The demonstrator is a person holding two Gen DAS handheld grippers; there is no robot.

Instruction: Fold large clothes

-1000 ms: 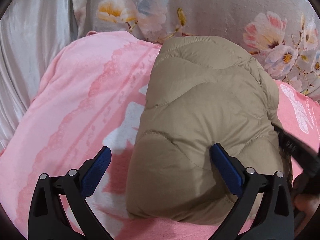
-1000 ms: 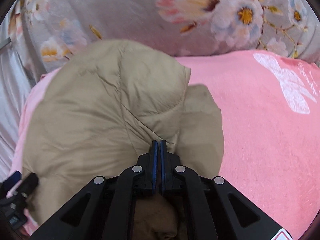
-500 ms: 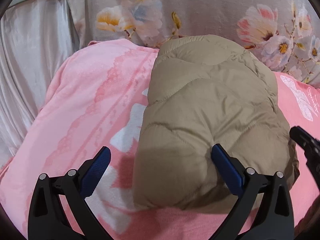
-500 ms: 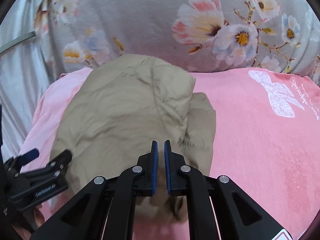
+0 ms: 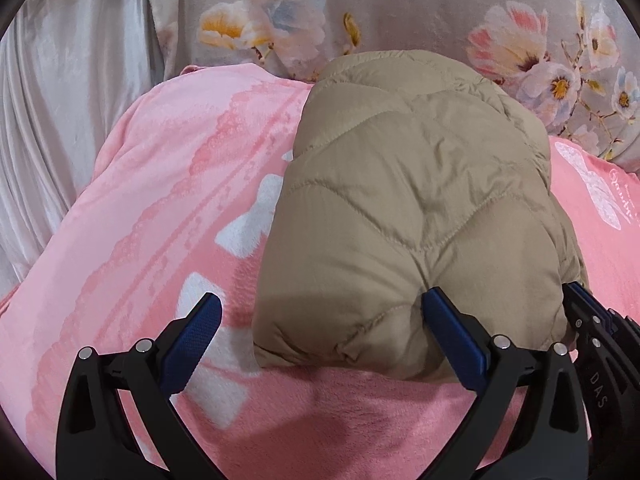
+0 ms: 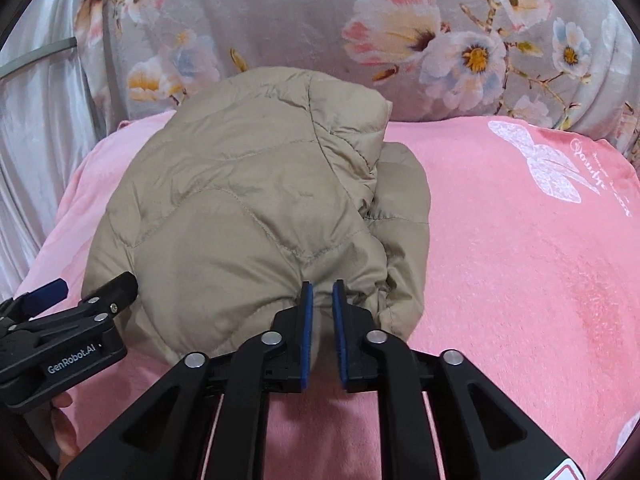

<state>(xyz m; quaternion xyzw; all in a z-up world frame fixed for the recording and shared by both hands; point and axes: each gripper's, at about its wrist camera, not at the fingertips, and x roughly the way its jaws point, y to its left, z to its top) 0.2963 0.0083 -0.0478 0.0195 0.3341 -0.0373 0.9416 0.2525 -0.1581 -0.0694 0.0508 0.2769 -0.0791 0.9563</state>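
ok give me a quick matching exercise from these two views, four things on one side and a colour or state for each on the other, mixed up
Things:
1. padded jacket
2. blanket
3. left gripper
4. right gripper

Colour or state:
a. jaws only slightly apart, at the bundle's near edge
b. pink, with a white bow print
c. tan, folded into a bundle
d. jaws spread wide, nothing gripped

Pairs: 1-c, 2-b, 3-d, 4-a

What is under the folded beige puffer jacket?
The jacket lies on a pink blanket with white patches; one patch runs under its left edge. What the blanket looks like beneath the jacket is covered.
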